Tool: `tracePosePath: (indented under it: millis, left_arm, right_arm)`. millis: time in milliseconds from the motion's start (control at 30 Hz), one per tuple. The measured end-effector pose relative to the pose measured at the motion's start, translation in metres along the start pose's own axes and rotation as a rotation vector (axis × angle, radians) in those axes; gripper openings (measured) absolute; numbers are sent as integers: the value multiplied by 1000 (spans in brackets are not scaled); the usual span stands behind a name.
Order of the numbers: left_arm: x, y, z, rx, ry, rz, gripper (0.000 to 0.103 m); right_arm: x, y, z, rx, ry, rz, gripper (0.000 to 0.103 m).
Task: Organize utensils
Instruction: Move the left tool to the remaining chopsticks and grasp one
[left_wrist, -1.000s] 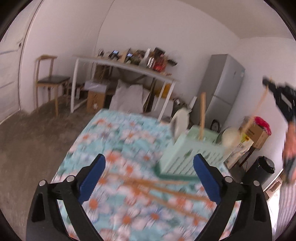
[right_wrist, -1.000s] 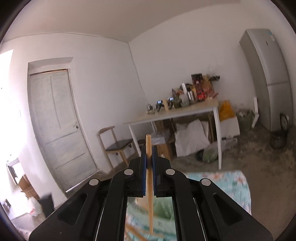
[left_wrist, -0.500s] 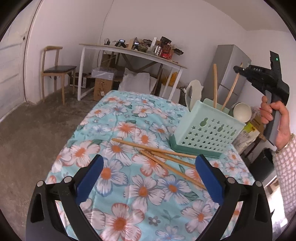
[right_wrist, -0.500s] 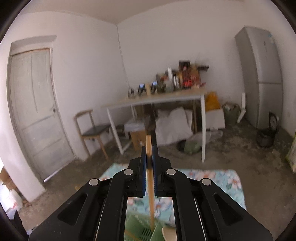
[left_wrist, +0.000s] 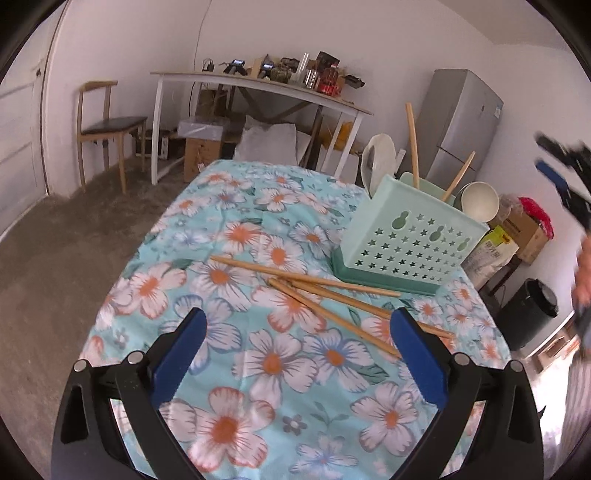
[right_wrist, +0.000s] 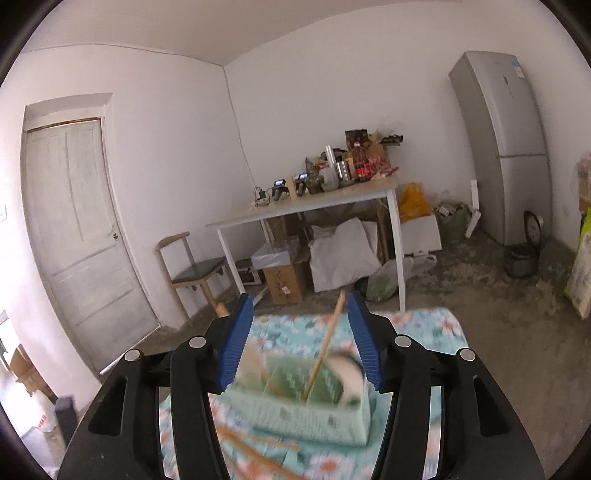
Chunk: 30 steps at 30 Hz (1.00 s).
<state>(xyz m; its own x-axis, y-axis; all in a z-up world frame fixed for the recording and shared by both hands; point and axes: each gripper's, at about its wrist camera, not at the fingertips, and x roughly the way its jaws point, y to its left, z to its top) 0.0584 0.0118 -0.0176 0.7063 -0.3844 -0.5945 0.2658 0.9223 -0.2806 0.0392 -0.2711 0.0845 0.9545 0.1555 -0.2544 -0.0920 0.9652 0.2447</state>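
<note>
Left wrist view, near to far. Lower frame: left gripper (left_wrist: 293, 354), fingers wide apart with nothing between them, poised over the floral tablecloth (left_wrist: 229, 236). Centre: three loose chopsticks (left_wrist: 306, 280) lie crossed on the cloth, one tip passing behind the right-hand finger. Centre right: mint utensil basket (left_wrist: 413, 243) on its darker tray, with two chopsticks standing inside and a white spoon at either end. Far right edge: right gripper (left_wrist: 561, 177), blurred. Background: side table, chair, refrigerator.

Right wrist view, lower centre: right gripper (right_wrist: 301, 339), whose jaws have just been opening; a chopstick (right_wrist: 325, 343) leans between the fingers, touching neither, its foot in the basket (right_wrist: 314, 417).

Step in hand, as judged: one chopstick deposited and released. The next move calls for lowering an open gripper onto a loose chopstick and closing on it.
</note>
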Motion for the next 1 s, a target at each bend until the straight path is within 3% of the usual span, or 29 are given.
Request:
tracePosePath:
  millis: [167,300,400,633,800,1000]
  left_arm:
    - [5,-4,2,-4,-9,-38,97]
    - [23,-5,6,-31,37,-100,97]
    - [39,-4,9,-83,94,-149,97]
    - [93,4,15,-291,245,-228,96]
    - [111,19,14,-434,275,-203,72]
    - [119,25,13,-499,289,-168,39]
  right_arm:
    - [0,-6,-51,65,141,-13,54]
    - [9,-18,-88,181,251,-8,54]
    - [6,-25,-103,217,284,-7,54]
    - [0,-34,-103,245,281,-4,54]
    - [-5,-46,-103,266,278,4,54]
    - [-4,-62,-114,322,287,8,54]
